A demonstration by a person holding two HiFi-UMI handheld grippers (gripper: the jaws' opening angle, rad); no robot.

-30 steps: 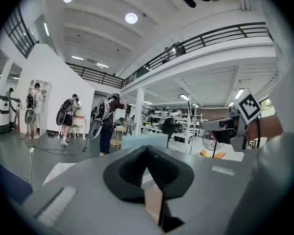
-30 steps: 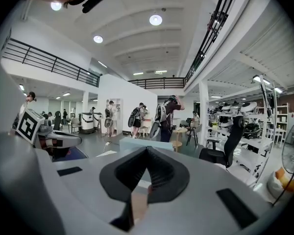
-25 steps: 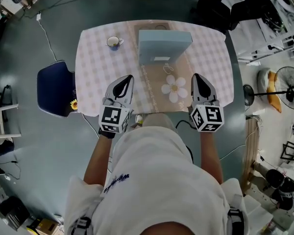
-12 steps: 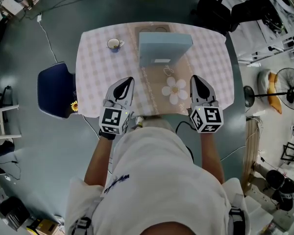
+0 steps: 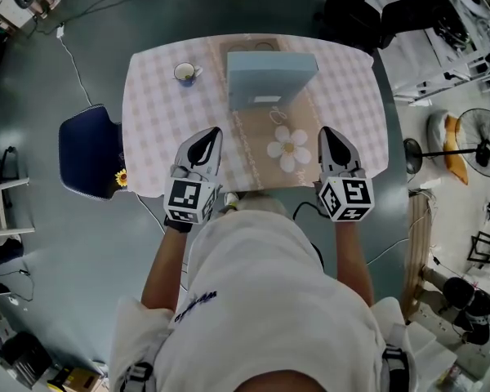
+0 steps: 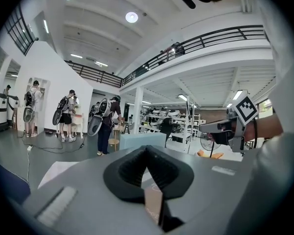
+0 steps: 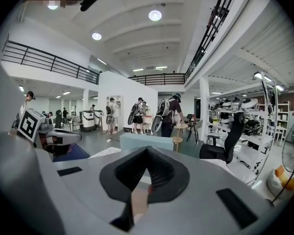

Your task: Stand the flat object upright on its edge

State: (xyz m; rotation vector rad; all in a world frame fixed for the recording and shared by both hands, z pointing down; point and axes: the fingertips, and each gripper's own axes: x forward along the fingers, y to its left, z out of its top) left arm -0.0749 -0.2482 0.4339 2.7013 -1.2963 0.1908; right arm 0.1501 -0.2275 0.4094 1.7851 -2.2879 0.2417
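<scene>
Below me I see a table (image 5: 151, 129) under a pale checked cloth, a small cup (image 5: 184, 73) near its far left corner, a brown runner (image 5: 253, 149) with a white daisy (image 5: 289, 147) on it, and a dark blue chair (image 5: 83, 149) just left of the table.

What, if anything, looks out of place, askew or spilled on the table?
Nothing stands out: the blue box appears to stand upright on the runner, the cup sits upright, and nothing is spilled.

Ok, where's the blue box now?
In the head view the blue box is at the far end of the brown runner, right of the mug.
</scene>
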